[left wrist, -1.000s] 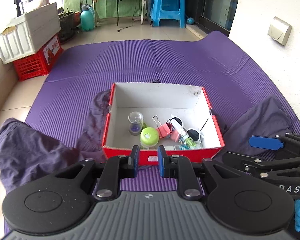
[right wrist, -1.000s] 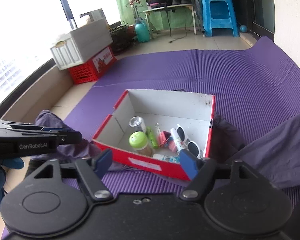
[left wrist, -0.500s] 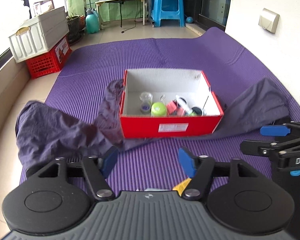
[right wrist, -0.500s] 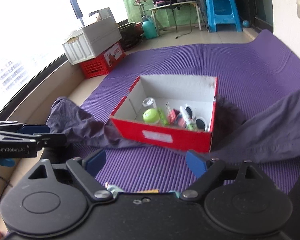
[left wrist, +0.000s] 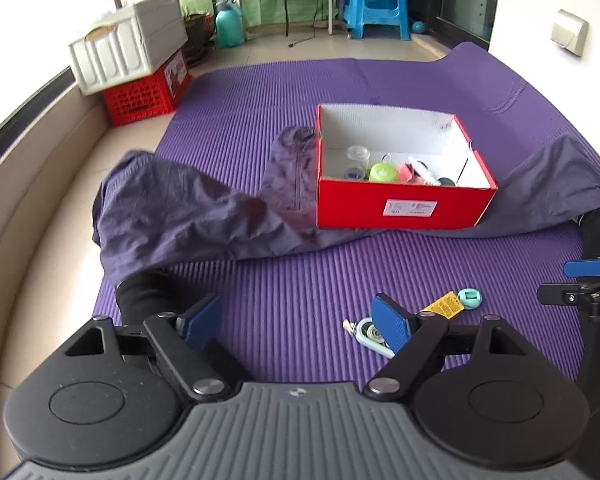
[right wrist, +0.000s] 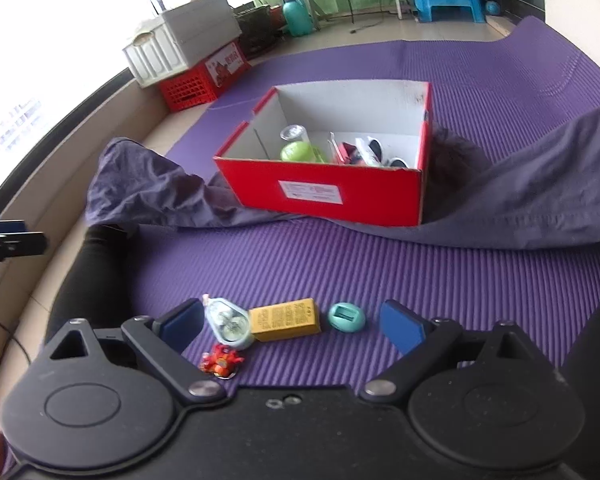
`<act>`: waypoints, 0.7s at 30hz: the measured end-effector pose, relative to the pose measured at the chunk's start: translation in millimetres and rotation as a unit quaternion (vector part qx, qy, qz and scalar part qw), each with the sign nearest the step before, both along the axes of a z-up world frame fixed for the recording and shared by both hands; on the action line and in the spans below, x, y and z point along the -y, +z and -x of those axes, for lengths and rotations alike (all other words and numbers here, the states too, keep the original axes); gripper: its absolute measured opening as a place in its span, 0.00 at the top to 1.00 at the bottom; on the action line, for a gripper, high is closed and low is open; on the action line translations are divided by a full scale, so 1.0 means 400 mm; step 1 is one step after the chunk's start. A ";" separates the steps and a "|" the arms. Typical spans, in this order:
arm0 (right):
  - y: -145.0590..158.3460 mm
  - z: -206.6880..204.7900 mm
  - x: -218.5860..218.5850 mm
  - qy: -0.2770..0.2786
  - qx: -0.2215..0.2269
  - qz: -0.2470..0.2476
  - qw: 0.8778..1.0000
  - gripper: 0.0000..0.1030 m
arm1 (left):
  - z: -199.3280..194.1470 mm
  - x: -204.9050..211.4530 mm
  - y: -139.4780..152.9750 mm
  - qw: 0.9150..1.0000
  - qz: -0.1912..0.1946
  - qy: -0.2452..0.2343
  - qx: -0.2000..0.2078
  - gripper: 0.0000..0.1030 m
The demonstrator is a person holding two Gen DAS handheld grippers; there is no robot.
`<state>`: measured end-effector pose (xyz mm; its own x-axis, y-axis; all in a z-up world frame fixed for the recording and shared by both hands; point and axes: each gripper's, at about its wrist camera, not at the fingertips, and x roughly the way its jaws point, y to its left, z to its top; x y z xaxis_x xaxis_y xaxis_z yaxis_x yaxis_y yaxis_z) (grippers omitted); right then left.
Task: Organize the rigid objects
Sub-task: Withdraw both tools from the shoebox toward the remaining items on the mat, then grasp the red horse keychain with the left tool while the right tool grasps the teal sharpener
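Jaws of the left gripper (left wrist: 298,322) are opening, and nothing is between them, only the purple mat (left wrist: 292,304). In the left wrist view the red box (left wrist: 400,204) stands farther out on the mat, on a dark blue cloth (left wrist: 188,216) that spreads to both sides of it. Inside the box lie a green lid (left wrist: 382,171), a clear jar (left wrist: 357,157) and some small pink and white things. Near the right blue finger lie a correction tape (left wrist: 366,332), a yellow box (left wrist: 444,306) and a round teal thing (left wrist: 470,299). The right gripper (left wrist: 584,280) shows at the right edge.

In the right wrist view the jaws of the right gripper (right wrist: 294,326) are opening too and hold nothing. Between the fingers, on the mat, lie in a row the correction tape (right wrist: 228,322), the yellow box (right wrist: 286,319) touching it, and the round teal thing (right wrist: 346,317) just beside. A small red toy (right wrist: 220,362) lies nearer to the camera. The red box (right wrist: 328,194) stands well apart behind them.
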<state>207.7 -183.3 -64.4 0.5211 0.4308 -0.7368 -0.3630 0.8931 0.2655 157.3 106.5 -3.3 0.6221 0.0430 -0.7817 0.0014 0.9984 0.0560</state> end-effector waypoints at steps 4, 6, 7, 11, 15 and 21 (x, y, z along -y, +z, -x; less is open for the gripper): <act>-0.034 -0.012 -0.002 -0.002 -0.005 0.019 1.000 0.08 | -0.010 0.056 -0.063 1.000 0.000 -0.022 -0.017 0.20; -0.052 -0.020 -0.004 0.001 -0.008 0.032 0.999 0.08 | -0.015 0.102 -0.103 0.999 -0.002 -0.038 -0.026 0.20; -0.060 -0.024 -0.005 0.005 -0.010 0.038 0.999 0.08 | -0.017 0.125 -0.122 0.999 -0.002 -0.045 -0.030 0.20; -0.099 -0.046 -0.011 0.019 -0.015 0.069 0.997 0.09 | -0.037 0.211 -0.218 0.996 -0.023 -0.058 -0.059 0.20; -0.135 -0.073 -0.019 0.040 -0.020 0.088 0.995 0.11 | -0.059 0.273 -0.316 0.994 -0.042 -0.048 -0.090 0.20; -0.204 -0.118 -0.044 0.080 -0.030 0.121 0.989 0.19 | -0.103 0.317 -0.443 0.989 -0.053 -0.026 -0.134 0.20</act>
<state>254.9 -165.7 -145.8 0.4131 0.3123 -0.8555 -0.4951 0.8654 0.0768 198.4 -20.3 -180.6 0.3960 0.1064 -0.9121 0.0823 0.9851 0.1507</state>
